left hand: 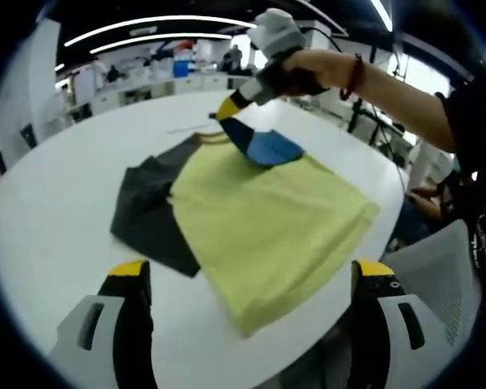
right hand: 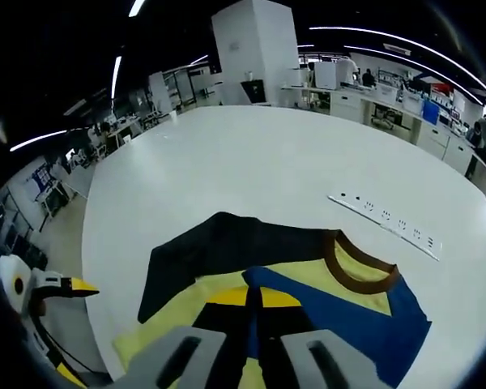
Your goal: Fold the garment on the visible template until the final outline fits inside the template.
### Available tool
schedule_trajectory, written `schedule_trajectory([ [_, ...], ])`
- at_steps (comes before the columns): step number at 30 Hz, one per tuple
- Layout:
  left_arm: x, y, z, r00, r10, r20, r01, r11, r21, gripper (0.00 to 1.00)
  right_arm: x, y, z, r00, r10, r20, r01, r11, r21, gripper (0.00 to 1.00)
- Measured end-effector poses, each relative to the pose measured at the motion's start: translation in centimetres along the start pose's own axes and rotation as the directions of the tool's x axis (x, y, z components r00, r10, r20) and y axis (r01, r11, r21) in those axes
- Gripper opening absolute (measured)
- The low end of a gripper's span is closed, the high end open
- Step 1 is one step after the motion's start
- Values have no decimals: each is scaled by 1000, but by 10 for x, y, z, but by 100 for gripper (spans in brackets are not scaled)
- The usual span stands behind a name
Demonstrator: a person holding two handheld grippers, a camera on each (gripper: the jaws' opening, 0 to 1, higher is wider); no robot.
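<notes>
White round table [left hand: 57, 203] in a lab carries the garment [left hand: 267, 211], a yellow T-shirt with dark and blue sleeves. It lies ahead of the left gripper [left hand: 251, 279], whose jaws stand spread and empty. Beyond it, the right gripper [right hand: 255, 312] is clenched on the blue sleeve [right hand: 364, 320], just below the brown collar [right hand: 358, 267].

We see our left gripper [left hand: 247, 284] with jaws apart at six o'clock, above the white bench [left hand: 57, 211]. The yellow-green garment [left hand: 267, 215] lies flat; at twelve o'clock the right gripper [left hand: 231, 107] pinches its blue sleeve [left hand: 267, 146].
</notes>
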State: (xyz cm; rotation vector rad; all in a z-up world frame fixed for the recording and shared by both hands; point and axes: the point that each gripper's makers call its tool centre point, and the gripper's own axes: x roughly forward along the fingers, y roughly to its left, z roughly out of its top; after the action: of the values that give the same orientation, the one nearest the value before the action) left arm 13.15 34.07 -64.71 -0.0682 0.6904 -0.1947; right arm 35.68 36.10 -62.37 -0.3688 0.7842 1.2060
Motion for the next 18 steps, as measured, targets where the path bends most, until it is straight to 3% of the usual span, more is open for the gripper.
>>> schedule_trajectory([
  [5, 0, 4, -1, 1000, 5, -2, -5, 1000, -7, 99, 4, 11, 0, 1000, 23, 2, -23, 1000, -16, 0],
  [18, 3, 1, -2, 1000, -11, -5, 11, 1000, -8, 99, 20, 15, -9, 999, 38, -19, -38, 999, 8, 0],
])
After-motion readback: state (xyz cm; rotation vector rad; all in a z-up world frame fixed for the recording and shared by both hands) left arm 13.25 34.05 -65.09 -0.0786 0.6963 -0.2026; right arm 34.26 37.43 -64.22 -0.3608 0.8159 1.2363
